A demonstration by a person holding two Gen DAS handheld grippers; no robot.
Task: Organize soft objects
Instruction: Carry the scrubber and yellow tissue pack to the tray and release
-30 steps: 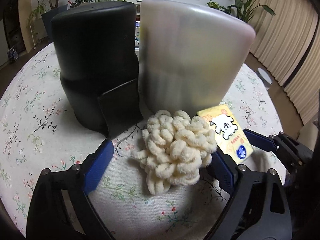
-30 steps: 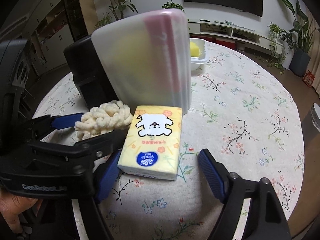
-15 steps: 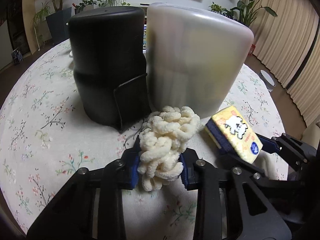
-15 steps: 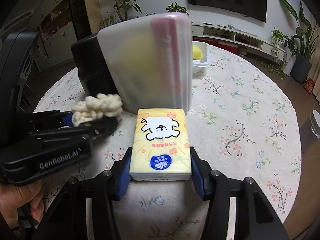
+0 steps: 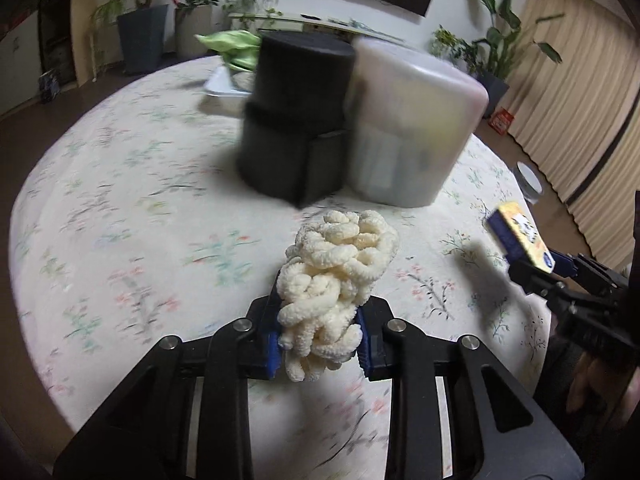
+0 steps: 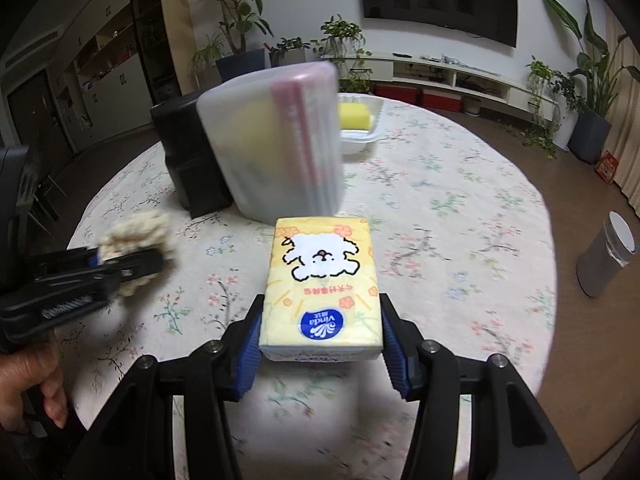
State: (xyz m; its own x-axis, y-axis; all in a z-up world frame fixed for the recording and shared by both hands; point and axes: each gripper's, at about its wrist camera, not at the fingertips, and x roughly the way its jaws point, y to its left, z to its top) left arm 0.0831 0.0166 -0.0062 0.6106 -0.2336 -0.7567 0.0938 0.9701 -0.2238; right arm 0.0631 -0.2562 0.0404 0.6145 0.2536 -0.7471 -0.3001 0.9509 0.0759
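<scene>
My left gripper (image 5: 320,340) is shut on a cream chenille noodle cloth (image 5: 336,276), held above the flowered tablecloth (image 5: 132,216). In the right wrist view the same cloth (image 6: 136,240) shows at the left in the left gripper (image 6: 132,264). My right gripper (image 6: 322,344) is shut on a yellow tissue pack (image 6: 322,284) printed with a white dog, also lifted off the table. From the left wrist view the tissue pack (image 5: 524,236) hangs at the right edge in the right gripper (image 5: 528,256).
A black container (image 5: 296,120) and a frosted white box (image 5: 408,128) stand side by side mid-table. Behind them a white tray (image 6: 360,136) holds a yellow sponge (image 6: 354,116). Off the table to the right is a grey canister (image 6: 604,256) on the floor. A hand (image 6: 32,384) grips the left tool.
Both grippers closed from open, the left on the noodle cloth and the right on the tissue pack. Both then lifted their loads and drew back from the two containers.
</scene>
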